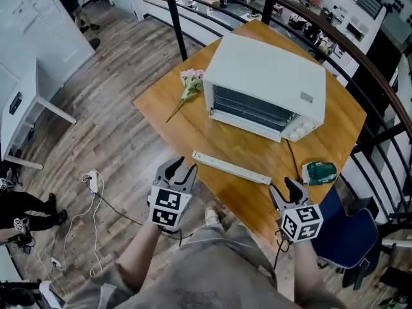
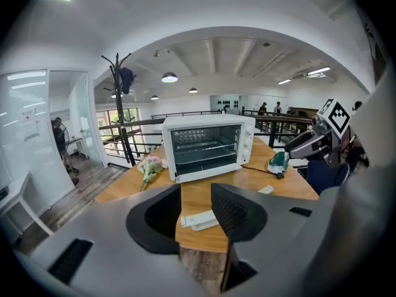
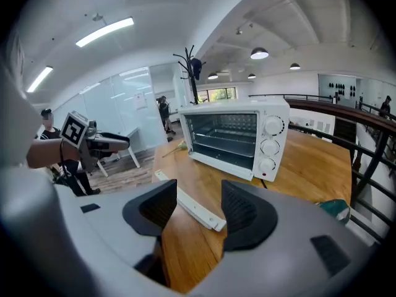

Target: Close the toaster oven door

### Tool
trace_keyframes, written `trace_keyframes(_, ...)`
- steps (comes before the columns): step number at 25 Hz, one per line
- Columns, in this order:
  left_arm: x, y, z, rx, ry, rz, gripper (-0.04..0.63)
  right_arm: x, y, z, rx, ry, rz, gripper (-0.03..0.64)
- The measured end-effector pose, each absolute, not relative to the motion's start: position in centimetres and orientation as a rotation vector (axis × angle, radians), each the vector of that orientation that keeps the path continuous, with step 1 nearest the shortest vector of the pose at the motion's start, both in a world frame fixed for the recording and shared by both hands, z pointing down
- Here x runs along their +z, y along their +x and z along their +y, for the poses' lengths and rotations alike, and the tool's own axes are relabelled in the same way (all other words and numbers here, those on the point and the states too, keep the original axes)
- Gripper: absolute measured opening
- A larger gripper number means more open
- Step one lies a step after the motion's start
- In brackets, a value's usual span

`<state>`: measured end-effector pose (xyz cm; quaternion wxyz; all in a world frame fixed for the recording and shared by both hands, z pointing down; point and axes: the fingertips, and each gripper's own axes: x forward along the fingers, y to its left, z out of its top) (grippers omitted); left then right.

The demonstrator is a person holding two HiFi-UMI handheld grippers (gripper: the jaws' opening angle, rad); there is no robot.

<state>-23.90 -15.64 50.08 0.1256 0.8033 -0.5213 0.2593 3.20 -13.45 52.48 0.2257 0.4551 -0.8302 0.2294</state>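
White toaster oven (image 1: 264,85) and long white strip (image 1: 230,167) on wooden bench (image 1: 193,134); left gripper (image 1: 185,166), right gripper (image 1: 284,188) fingers wide, empty.

Bright, even indoor light comes from above, from round white ceiling lamps (image 2: 169,77) and a long white strip light (image 3: 104,32), so the white box-shaped metal toaster oven (image 1: 264,82) casts only a faint, soft shadow on the orange-brown wooden table (image 1: 187,131), whose surface shows a mild sheen without hard glare. The head view is sharp and slightly muted in colour. Both gripper views bend straight lines strongly toward the edges, darken to black in the corners, and are slightly soft in whatever lies nearest the lens.
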Motion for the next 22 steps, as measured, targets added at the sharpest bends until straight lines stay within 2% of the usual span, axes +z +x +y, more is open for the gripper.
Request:
trace_keyframes(15, 64.3, -24.8, -17.1, 0.907, 2.051, -1.375, 0.167, 66.1, 4.0, -13.1, 0.886, 1.136, -2.098, 0.239)
trace_keyframes(20, 68.0, -24.1, -17.1, 1.099, 2.094, -1.353, 0.167, 69.7, 3.6, -12.6, 0.937, 1.072, -2.056, 0.239)
trace_keyframes(22, 69.4, -24.3, -17.1, 1.089, 2.049, -1.347, 0.167, 70.5, 3.5, -12.7, 0.934, 1.061, -2.054, 0.239)
